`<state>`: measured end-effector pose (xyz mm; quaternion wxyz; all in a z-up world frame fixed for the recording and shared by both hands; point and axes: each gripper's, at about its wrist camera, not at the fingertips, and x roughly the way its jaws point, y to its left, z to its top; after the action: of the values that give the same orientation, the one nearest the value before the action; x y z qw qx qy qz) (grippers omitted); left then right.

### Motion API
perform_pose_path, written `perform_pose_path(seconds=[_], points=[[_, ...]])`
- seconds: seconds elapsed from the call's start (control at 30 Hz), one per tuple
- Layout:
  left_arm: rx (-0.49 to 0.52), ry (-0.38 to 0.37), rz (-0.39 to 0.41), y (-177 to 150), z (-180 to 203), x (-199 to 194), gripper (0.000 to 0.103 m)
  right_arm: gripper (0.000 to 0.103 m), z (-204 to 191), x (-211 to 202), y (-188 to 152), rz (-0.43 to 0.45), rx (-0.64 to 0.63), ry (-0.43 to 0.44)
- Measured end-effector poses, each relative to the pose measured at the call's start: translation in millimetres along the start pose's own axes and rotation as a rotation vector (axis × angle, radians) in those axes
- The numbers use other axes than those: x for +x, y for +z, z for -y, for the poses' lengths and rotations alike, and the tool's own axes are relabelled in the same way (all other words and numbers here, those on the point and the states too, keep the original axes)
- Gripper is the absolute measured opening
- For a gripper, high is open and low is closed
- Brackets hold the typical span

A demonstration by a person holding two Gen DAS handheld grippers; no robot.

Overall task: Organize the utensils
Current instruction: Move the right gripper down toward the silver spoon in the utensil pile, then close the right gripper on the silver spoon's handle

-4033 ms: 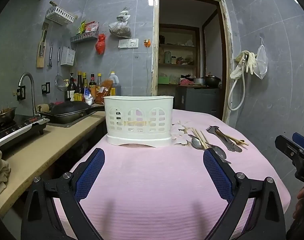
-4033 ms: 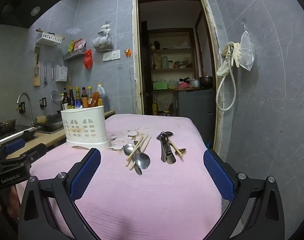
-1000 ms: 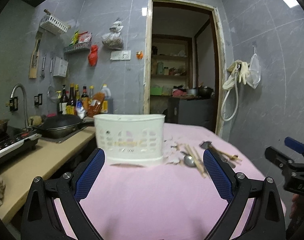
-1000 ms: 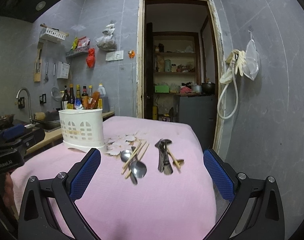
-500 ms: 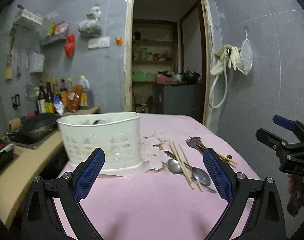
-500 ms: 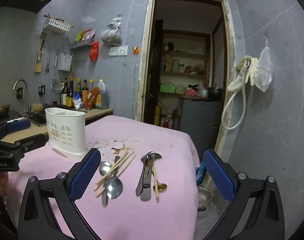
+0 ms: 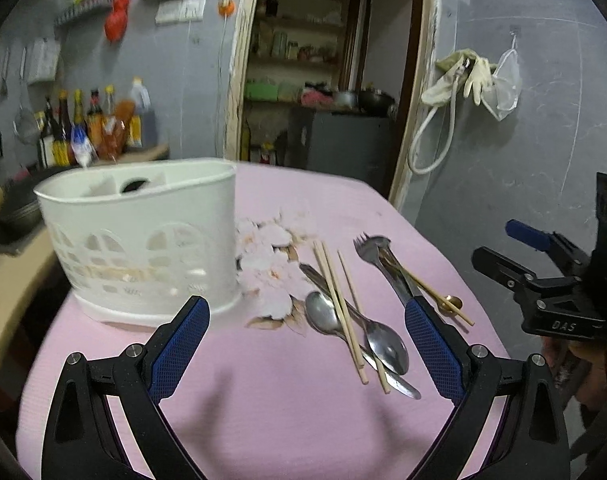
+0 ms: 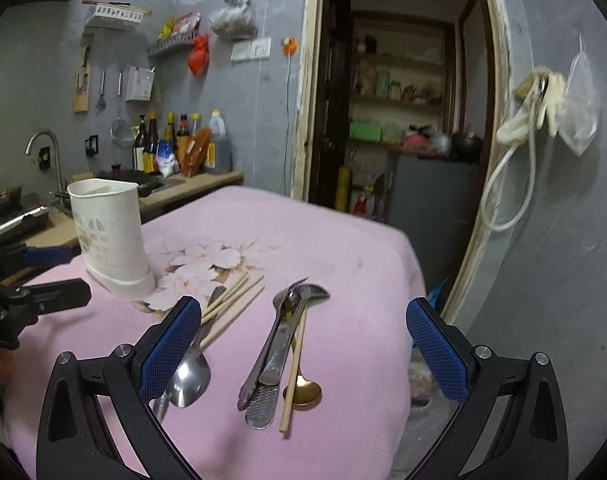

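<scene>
Both grippers hover spread and empty — the left gripper faces the spoons and chopsticks, the right gripper the fork bundle, presumably each lining up a pick. The caddy stands upright just left of the utensils, its open top ready to take them. All rest on a pink cloth in a grey-tiled kitchen.

Your right hand-held gripper is hovering wide open over the utensils.

Between its blue pads you are looking at a fork, a gold spoon and one chopstick lying bunched on the pink worktop. More chopsticks and a steel spoon are lying left, near the white caddy. Your left hand-held gripper is showing at the left edge.
</scene>
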<state>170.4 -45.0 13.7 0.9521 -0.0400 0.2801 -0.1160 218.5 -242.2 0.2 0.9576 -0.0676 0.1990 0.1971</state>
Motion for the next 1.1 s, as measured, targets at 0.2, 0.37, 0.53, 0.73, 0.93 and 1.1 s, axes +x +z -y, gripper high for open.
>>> perform_pose_path(seconds=[0.2,0.37,0.53,0.73,0.93,1.1], points=[[-0.001,-0.016,-0.135,3,-1,33,0.070,0.082,13,30,2,-0.100,0.012,0.044],[0.030,-0.007,-0.223,3,3,54,0.051,0.061,13,56,2,-0.188,-0.007,0.075],[0.000,-0.022,-0.276,6,-7,71,0.043,0.046,15,84,3,-0.260,-0.002,0.114],[-0.008,-0.048,-0.344,6,-10,93,0.030,0.028,21,119,3,-0.354,0.019,0.130],[-0.062,-0.058,-0.389,9,-17,111,0.024,0.018,30,138,8,-0.407,0.054,0.160],[-0.115,-0.114,-0.409,9,-26,115,0.023,0.008,34,141,9,-0.408,0.093,0.201]])
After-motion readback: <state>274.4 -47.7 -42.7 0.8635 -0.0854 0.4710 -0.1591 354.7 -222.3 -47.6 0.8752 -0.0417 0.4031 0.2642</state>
